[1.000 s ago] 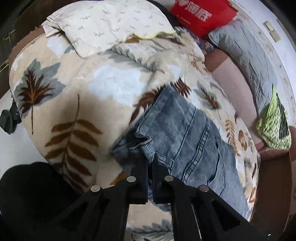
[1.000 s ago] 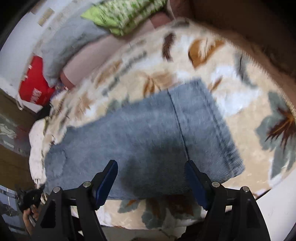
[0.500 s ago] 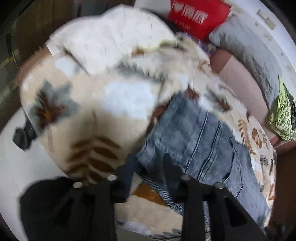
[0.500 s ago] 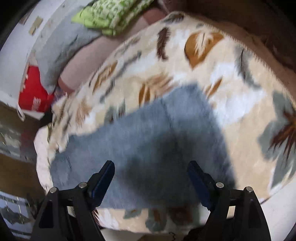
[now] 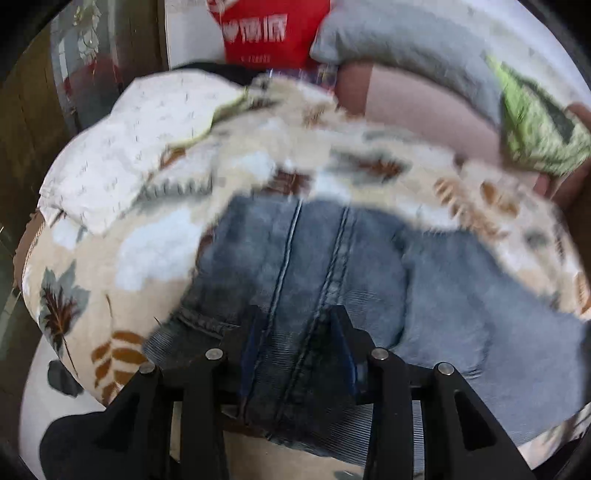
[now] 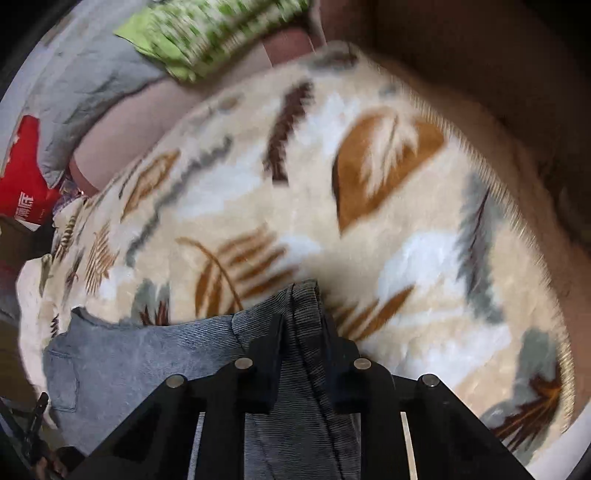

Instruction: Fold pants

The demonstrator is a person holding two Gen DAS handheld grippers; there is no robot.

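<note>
Grey-blue jeans (image 5: 461, 295) lie flat on a leaf-patterned blanket (image 5: 147, 258). My left gripper (image 5: 297, 328) hovers over the jeans' double seam. Its jaws are opening and stand apart; the denim lies under and between them, and the pads do not press on it. In the right wrist view the jeans (image 6: 147, 354) stretch off to the left across the blanket (image 6: 332, 184). My right gripper (image 6: 301, 328) is closing on the end of the jeans. A raised fold of denim fills the gap between its fingers.
A white patterned pillow (image 5: 129, 147) lies at the blanket's far left. Behind it are a red bag (image 5: 273, 33), a grey pillow (image 5: 406, 48) and a green cloth (image 5: 535, 129). The blanket's edge drops to a white floor (image 5: 37, 387) at lower left.
The left gripper let go of the bunched waistband corner, opened and moved over the jeans' seams. The right gripper, wide open before, slid to the jeans' end and closed on a fold.
</note>
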